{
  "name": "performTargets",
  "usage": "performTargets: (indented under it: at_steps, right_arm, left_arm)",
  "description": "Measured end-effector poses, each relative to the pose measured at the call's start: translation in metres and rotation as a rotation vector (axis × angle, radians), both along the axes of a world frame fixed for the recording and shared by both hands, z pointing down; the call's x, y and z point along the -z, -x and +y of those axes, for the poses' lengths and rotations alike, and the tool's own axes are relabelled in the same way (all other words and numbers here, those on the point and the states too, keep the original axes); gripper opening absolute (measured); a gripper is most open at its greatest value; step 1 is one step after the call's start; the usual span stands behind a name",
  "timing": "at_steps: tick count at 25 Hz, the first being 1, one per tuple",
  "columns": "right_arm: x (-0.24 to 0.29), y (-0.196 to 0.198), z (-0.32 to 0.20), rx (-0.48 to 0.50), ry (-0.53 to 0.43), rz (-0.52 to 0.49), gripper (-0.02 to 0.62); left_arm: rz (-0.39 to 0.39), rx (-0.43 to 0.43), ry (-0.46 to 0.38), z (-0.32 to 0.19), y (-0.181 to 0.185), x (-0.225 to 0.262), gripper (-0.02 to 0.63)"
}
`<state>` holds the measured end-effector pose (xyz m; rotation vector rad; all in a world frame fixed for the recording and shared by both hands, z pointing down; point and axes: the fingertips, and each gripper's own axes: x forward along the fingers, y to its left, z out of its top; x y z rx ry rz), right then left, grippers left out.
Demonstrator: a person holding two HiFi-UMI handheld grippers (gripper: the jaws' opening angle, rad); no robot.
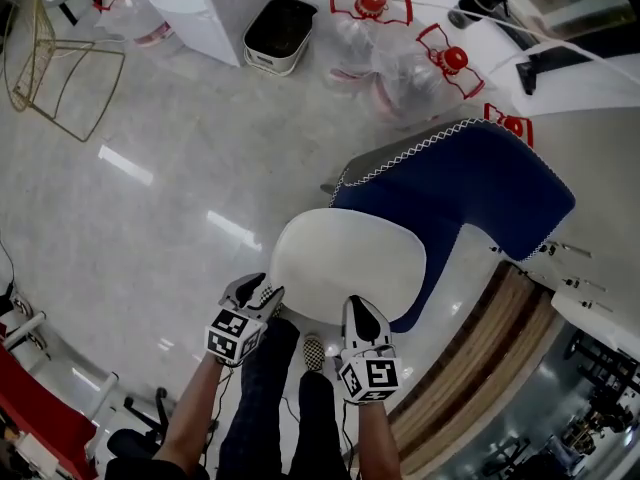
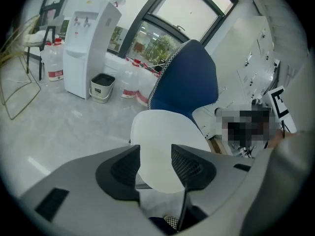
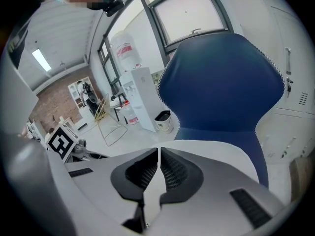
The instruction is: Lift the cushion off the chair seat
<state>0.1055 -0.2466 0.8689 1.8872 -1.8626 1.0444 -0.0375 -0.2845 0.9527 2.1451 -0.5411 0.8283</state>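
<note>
White cushion (image 1: 345, 263) lies flat on the seat of the blue chair (image 1: 470, 188), covering most of it. Its rounded near edge faces the person standing at the front. Not lifted yet.

Left gripper (image 1: 258, 290): at the cushion's near-left edge, jaws spread. In the left gripper view the cushion's near rim shows in the gap, with no pad pressing on it. Not a grip so far.

Right gripper (image 1: 362, 313): at the near-right edge, jaws pressed together, only a thin slit between them. The right gripper view shows the cushion just beyond the tips; I see nothing caught in them.

Step in hand, as I judge it: getting both grippers onto the near rim before raising.

Risks:
- Right jaws are closed ahead of the rim. Unless they part, they can only push the cushion towards the chair back, not hold it.
- If only the left side grips, a one-sided lift would make the cushion hang, fold or swing, and it could slip out onto the glossy floor (image 1: 180, 168).
- The rim looks rounded and soft, so a shallow bite may peel off under the cushion's weight.
- Closing too low could catch the seat's edge along with the cushion.
</note>
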Motion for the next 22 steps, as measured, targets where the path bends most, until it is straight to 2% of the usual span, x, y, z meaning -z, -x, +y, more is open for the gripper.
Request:
performTargets:
  at_steps: [8,22]
  right_arm:
    - [-0.019,0.000,0.006,-0.012,0.028,-0.004,0.035]
    - [-0.040,-0.013,0.022,-0.055,0.051,-0.004,0.035]
  left_arm:
    - [0.002,0.034,0.057,-0.009,-0.003,-0.040,0.259]
    - [-0.016,0.050,0.148,0.001,-0.013,-0.090,0.282]
